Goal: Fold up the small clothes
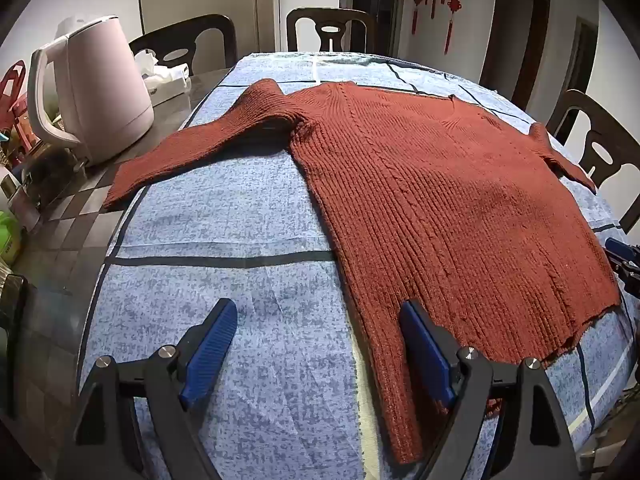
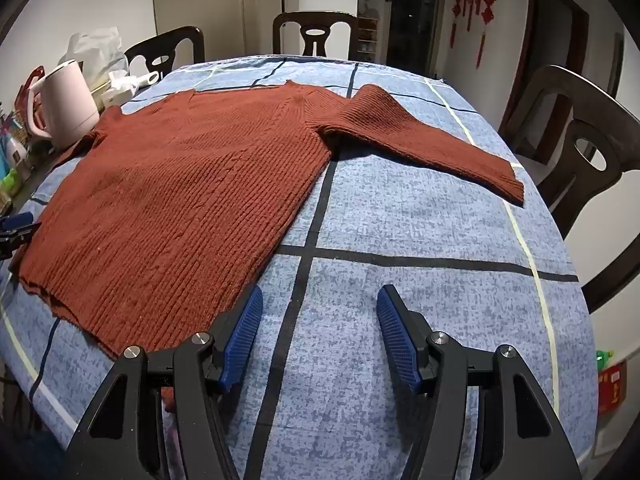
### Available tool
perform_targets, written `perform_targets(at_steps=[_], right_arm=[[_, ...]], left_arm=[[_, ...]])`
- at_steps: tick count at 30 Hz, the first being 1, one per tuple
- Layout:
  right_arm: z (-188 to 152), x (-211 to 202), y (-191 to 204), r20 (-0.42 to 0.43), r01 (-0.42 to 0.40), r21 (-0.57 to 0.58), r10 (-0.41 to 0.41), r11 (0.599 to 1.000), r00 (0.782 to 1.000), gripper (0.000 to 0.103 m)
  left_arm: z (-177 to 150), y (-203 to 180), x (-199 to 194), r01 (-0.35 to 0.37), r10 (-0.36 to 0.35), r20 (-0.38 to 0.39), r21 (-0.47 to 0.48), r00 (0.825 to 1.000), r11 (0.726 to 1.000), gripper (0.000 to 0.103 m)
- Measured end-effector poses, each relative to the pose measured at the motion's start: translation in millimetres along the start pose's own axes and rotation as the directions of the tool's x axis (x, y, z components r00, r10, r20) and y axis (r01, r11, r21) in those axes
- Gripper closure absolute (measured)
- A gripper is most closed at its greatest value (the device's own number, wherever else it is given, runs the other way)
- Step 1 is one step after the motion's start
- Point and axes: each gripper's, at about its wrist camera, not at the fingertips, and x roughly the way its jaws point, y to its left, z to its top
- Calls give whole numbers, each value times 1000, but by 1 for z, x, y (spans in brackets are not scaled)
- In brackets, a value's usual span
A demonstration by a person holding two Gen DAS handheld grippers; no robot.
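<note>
A rust-red ribbed knit sweater (image 1: 448,208) lies flat and spread out on the blue checked tablecloth (image 1: 240,220), both sleeves out to the sides. My left gripper (image 1: 316,308) is open and empty, over the sweater's near left hem corner; its right finger is above the knit. My right gripper (image 2: 320,300) is open and empty, over the cloth just right of the sweater's (image 2: 180,200) near right hem corner. The tip of each gripper shows at the edge of the other's view: the right one (image 1: 624,264) and the left one (image 2: 16,232).
A pink kettle (image 1: 96,92) stands on the bare table at the left, next to the left sleeve's cuff (image 1: 124,184). Clutter and a tissue box (image 1: 168,80) lie behind it. Dark wooden chairs (image 2: 580,168) surround the table.
</note>
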Motion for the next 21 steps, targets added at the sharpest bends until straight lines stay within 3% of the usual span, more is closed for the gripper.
perform_targets(at_steps=[21], right_arm=[[0,0,-1,-3,-9,7,9,1000,1000,43]], left_arm=[[0,1,0,7,-7,-1,-6,1000,1000,18]])
